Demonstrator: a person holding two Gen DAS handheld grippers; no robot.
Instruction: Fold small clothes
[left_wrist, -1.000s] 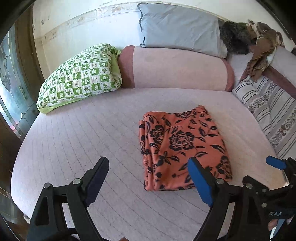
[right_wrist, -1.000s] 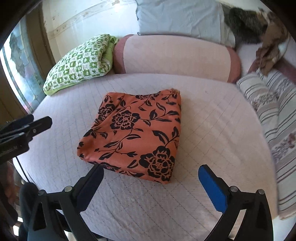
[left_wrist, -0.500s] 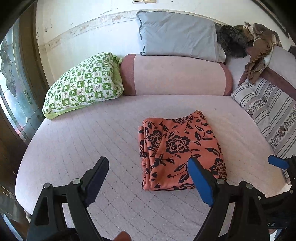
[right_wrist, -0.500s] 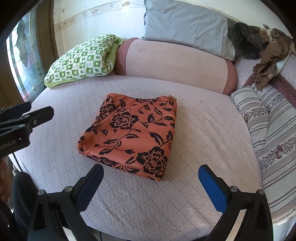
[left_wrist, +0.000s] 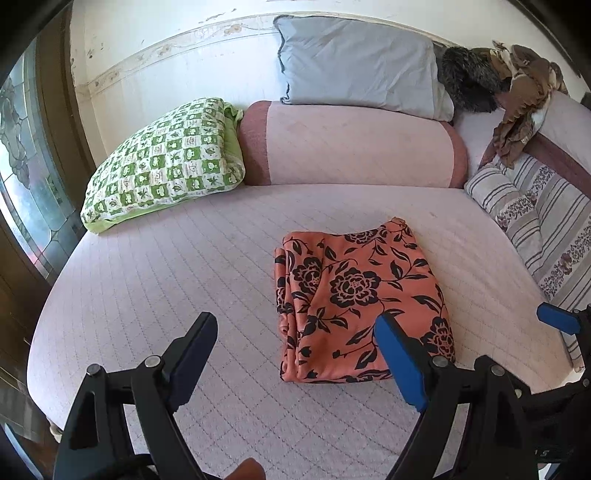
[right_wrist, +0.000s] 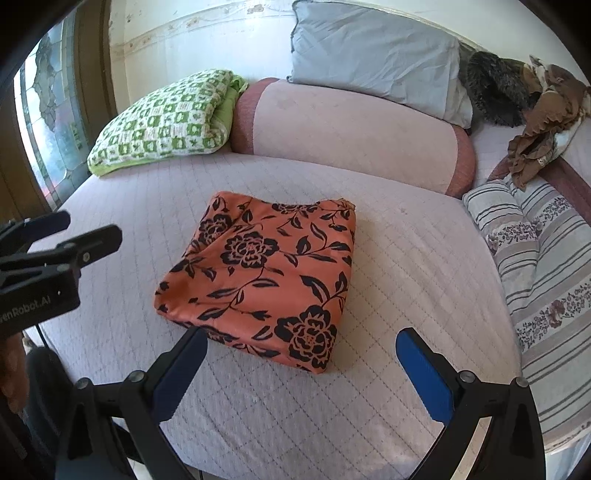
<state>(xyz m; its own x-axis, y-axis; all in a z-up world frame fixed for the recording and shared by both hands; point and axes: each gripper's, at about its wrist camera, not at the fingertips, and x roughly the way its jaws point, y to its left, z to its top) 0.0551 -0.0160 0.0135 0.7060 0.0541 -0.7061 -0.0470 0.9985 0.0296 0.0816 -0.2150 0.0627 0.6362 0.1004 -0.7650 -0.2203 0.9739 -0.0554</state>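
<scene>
Folded orange floral cloth flat on bed, left claw and right claw spread apart, empty, hovering just short of it

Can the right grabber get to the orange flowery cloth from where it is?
Probably yes. The right gripper is open and empty, and the folded orange floral cloth lies flat on the bed just ahead of its fingers, with nothing in between. The left gripper sits off to the side, clear of the way.
</scene>
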